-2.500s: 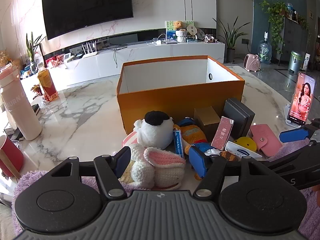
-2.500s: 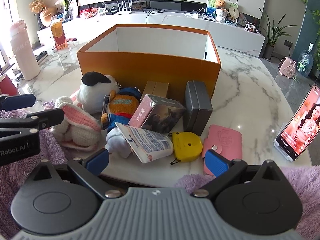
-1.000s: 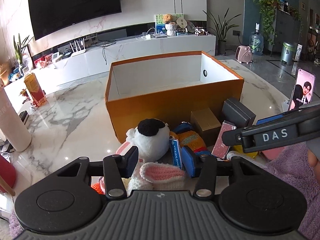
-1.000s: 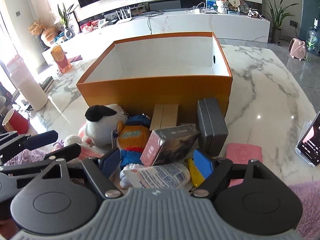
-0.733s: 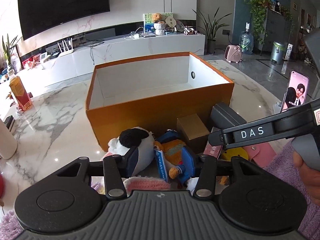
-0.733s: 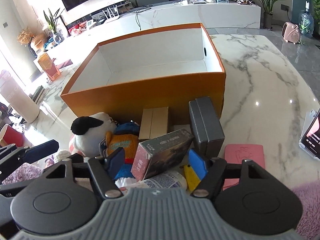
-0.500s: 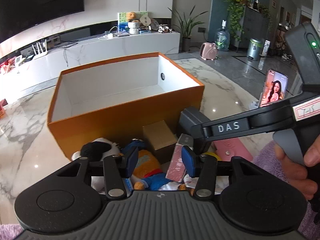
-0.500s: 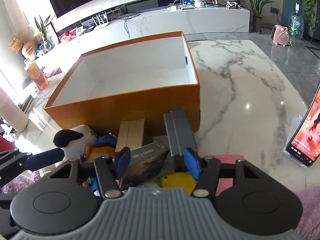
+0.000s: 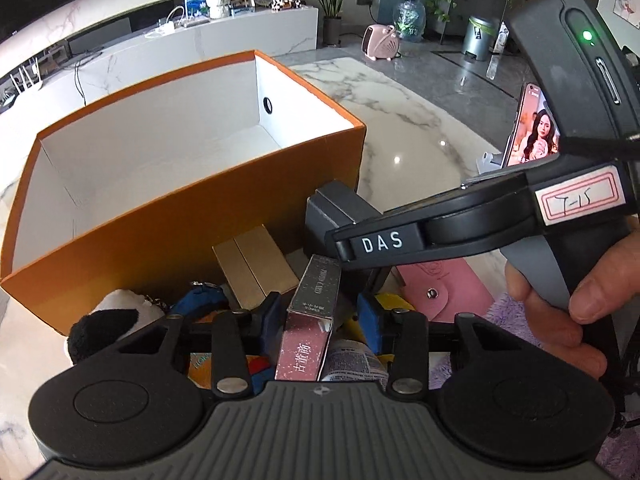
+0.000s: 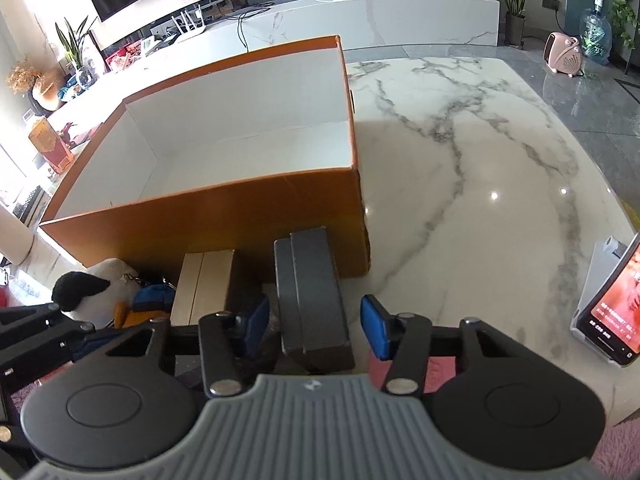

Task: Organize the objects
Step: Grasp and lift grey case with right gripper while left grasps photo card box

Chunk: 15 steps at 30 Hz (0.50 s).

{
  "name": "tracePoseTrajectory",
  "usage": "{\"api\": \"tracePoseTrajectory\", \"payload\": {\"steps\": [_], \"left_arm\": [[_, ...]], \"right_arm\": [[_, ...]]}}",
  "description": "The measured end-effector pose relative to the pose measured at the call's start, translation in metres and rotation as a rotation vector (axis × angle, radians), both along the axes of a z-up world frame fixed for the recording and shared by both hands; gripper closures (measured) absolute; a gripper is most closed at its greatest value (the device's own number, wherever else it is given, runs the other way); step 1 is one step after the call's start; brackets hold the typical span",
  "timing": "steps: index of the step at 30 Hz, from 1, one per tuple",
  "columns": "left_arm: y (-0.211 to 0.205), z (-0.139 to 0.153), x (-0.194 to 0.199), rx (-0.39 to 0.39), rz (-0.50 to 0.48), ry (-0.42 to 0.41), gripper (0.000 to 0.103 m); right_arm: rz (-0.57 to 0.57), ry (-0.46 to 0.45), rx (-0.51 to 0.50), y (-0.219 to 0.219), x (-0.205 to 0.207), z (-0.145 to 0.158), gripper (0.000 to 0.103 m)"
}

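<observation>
An open orange box [image 9: 160, 216] with a white inside stands on the marble table, with a pile of small objects in front of it. In the left wrist view my left gripper [image 9: 320, 318] straddles an upright pink and grey carton [image 9: 310, 320]. Its jaws are closing and the blue pads stand just off the carton's sides. In the right wrist view my right gripper [image 10: 315, 328] straddles a dark grey case [image 10: 312, 296] that leans on the orange box [image 10: 200, 220]. Those jaws are closing too, with a narrow gap at each pad.
A small kraft box [image 9: 256, 268], a black-and-white plush [image 9: 108, 320], a printed tube [image 9: 352, 364] and a pink wallet [image 9: 444, 288] crowd the pile. A phone on a stand [image 10: 612, 312] is at the right. A person's hand [image 9: 560, 320] holds the right gripper.
Both grippers have slid to the right and dipped over the pile. The left went from the knitted rabbit to the pink carton, the right from the tube to the grey case. Both jaws have narrowed.
</observation>
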<state>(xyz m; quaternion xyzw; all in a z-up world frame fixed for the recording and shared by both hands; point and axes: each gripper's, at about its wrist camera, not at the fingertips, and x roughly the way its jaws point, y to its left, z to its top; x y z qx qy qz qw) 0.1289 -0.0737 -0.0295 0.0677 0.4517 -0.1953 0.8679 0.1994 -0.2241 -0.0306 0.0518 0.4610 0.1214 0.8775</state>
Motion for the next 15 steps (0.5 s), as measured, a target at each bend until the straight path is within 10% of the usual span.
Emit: {"api": "tracePoseTrajectory", "payload": {"steps": [15], "left_arm": [[-0.006,-0.01,0.004,0.048,0.041,0.067,0.074]], "right_arm": [[0.049,-0.007,-0.044,0.011,0.008,-0.01,0.063]]}}
